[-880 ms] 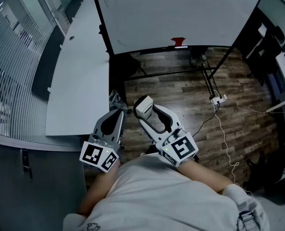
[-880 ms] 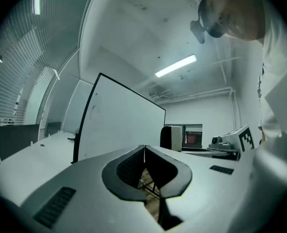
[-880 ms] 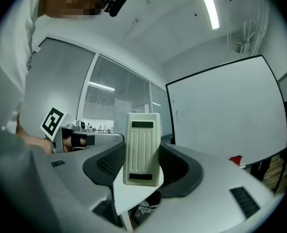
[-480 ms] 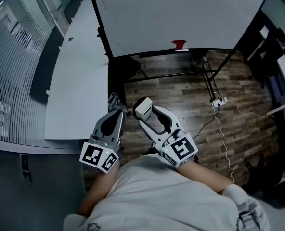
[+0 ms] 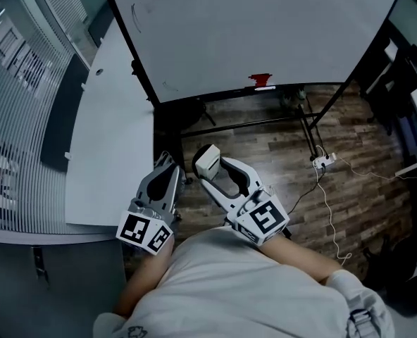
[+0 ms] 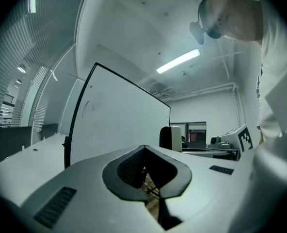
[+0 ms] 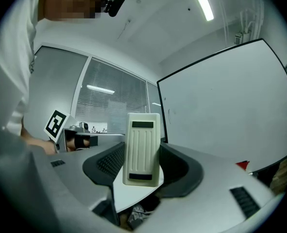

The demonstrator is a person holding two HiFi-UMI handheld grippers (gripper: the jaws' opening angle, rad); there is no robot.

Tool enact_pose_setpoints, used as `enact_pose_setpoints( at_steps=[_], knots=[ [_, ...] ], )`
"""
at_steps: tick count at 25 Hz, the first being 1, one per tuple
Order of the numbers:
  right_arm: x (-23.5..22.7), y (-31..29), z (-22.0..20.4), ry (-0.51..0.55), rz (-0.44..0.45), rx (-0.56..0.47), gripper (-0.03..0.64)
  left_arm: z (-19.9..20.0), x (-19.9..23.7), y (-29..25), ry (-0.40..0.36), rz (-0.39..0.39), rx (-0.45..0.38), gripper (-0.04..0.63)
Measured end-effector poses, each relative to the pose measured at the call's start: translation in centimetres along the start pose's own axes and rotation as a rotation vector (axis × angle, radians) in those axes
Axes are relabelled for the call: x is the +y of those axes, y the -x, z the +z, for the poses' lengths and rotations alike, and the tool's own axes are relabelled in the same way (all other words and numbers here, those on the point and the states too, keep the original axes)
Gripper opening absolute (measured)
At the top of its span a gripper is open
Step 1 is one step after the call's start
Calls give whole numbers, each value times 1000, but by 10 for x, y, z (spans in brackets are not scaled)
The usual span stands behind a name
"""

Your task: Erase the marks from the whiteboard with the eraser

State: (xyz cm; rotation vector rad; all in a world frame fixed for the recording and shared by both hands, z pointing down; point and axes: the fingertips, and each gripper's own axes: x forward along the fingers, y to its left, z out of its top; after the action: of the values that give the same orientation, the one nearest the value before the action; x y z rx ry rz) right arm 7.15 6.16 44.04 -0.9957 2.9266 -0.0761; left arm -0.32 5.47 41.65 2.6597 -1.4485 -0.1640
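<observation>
The whiteboard stands ahead of me, also seen in the left gripper view and the right gripper view. Faint dark marks lie near its upper left, and another faint mark sits near its lower left corner. My right gripper is shut on the white ribbed eraser, held upright and well short of the board. My left gripper is beside it, shut and empty, its tips meeting. A small red object rests on the board's ledge.
A long white table runs along the left, up to the board's left edge. The board's black stand legs spread over the wooden floor. A white power strip with a cable lies on the floor at right.
In the head view the whiteboard now looks larger and its left edge sits further left. Both grippers have stayed almost where they were, the eraser still held.
</observation>
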Motion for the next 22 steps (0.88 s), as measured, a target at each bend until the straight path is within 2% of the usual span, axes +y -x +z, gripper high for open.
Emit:
enact_pose_setpoints(
  at_steps=[9, 15, 22],
  knots=[
    [-75, -13, 11, -12, -1, 3, 232, -2, 0, -75, 7, -3, 16, 8],
    [-93, -11, 4, -27, 13, 19, 232, -10, 0, -96, 44, 0, 13, 8],
    [-107, -17, 0, -37, 6, 26, 232, -10, 5, -111, 50, -17, 5, 8]
  ],
)
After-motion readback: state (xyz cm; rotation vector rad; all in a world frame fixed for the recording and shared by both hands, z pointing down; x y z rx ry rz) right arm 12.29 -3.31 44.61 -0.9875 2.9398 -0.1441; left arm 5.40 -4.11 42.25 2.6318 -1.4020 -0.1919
